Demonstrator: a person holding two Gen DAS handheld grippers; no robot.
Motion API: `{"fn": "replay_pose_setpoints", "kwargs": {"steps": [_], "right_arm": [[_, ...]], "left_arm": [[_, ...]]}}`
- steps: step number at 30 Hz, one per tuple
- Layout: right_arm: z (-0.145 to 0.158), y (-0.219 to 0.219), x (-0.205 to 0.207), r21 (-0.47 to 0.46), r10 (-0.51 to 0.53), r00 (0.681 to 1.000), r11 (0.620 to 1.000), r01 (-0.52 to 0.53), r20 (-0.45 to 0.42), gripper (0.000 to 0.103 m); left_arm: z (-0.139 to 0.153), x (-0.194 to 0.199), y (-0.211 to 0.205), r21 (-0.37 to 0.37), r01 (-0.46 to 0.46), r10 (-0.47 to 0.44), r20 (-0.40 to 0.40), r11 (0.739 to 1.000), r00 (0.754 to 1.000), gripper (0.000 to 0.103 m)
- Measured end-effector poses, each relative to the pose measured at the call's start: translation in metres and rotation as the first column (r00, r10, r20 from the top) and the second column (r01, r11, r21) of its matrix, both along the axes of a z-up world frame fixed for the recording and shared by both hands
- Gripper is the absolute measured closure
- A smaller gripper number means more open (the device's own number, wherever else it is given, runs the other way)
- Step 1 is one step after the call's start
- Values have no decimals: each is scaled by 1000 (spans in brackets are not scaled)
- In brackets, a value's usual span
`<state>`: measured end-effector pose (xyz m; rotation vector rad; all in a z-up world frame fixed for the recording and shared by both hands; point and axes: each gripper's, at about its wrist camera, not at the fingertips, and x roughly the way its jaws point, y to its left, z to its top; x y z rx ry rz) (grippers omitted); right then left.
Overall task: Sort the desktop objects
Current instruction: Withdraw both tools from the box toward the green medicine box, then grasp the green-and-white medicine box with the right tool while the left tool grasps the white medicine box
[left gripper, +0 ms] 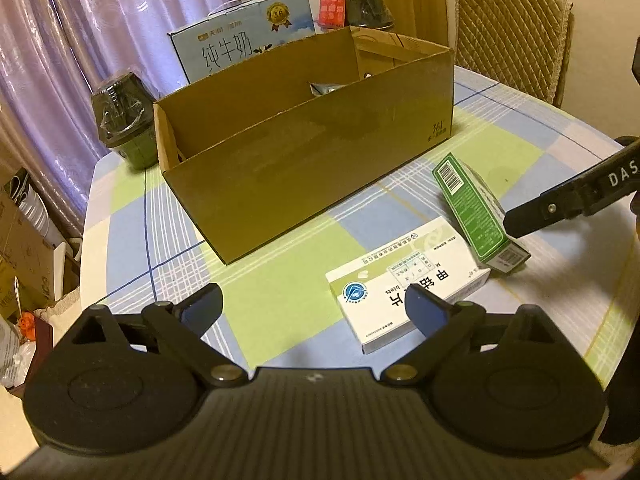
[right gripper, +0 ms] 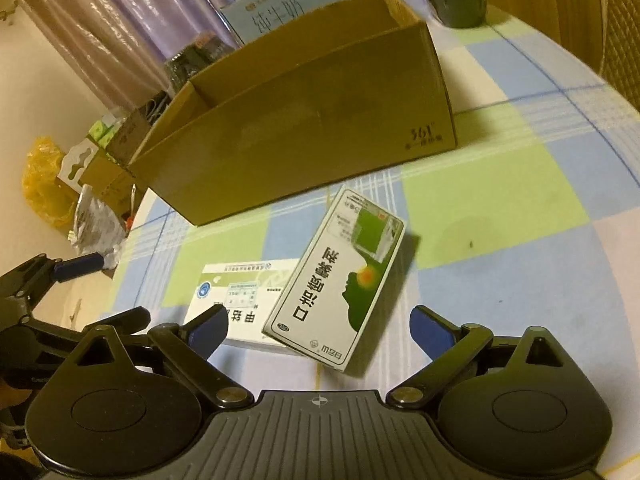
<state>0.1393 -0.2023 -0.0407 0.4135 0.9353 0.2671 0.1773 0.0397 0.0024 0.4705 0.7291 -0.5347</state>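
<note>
A white medicine box [left gripper: 400, 280] lies flat on the checked tablecloth [left gripper: 280, 256]. My left gripper [left gripper: 312, 308] hovers open just before it, with its right finger over the box's near corner. A green-and-white medicine box [right gripper: 340, 276] leans tilted, its near end resting on the white medicine box [right gripper: 236, 300]. My right gripper [right gripper: 320, 326] is open, its fingers wide on either side of the green box's near end and not touching it. An open cardboard box [left gripper: 308, 156] stands behind both, with something silvery [left gripper: 324, 89] inside.
Behind the cardboard box are a blue milk carton [left gripper: 240, 40], two dark wrapped pots [left gripper: 124, 116] [left gripper: 368, 4] and a red box [left gripper: 332, 8]. A quilted chair [left gripper: 512, 36] stands at the far right. The table's left edge [left gripper: 90, 200] drops to floor clutter.
</note>
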Motion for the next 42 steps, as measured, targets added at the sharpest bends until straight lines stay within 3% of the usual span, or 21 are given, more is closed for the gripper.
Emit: {"fn": "replay_pose_setpoints", "kwargs": {"steps": [13, 22, 25, 29, 33, 37, 40, 42], "right_arm": [[-6, 8, 16, -5, 5, 999, 1000, -5, -45, 8], [-10, 13, 26, -4, -10, 996, 1000, 9, -84, 9], [-17, 8, 31, 47, -29, 991, 998, 36, -130, 17], [-21, 8, 35, 45, -22, 989, 999, 29, -148, 39], [-17, 8, 33, -3, -12, 990, 1000, 12, -137, 49], [-6, 11, 29, -108, 48, 994, 992, -59, -102, 49], [4, 17, 25, -235, 142, 987, 959, -157, -79, 50], [8, 25, 20, -335, 218, 974, 915, -226, -63, 50]], "left_arm": [[-5, 2, -6, 19, 50, -50, -10, 999, 999, 6], [-16, 2, -11, 45, 165, -162, -56, 985, 985, 6], [-19, 2, -14, 58, 191, -187, -65, 980, 980, 6], [-21, 2, -18, 65, 208, -203, -70, 976, 977, 6], [-21, 3, -22, 68, 220, -215, -70, 973, 974, 6], [-22, 2, -26, 71, 235, -230, -71, 969, 971, 6], [-23, 1, -29, 79, 248, -243, -73, 966, 967, 6], [-24, 1, -30, 84, 261, -255, -73, 962, 964, 6]]}}
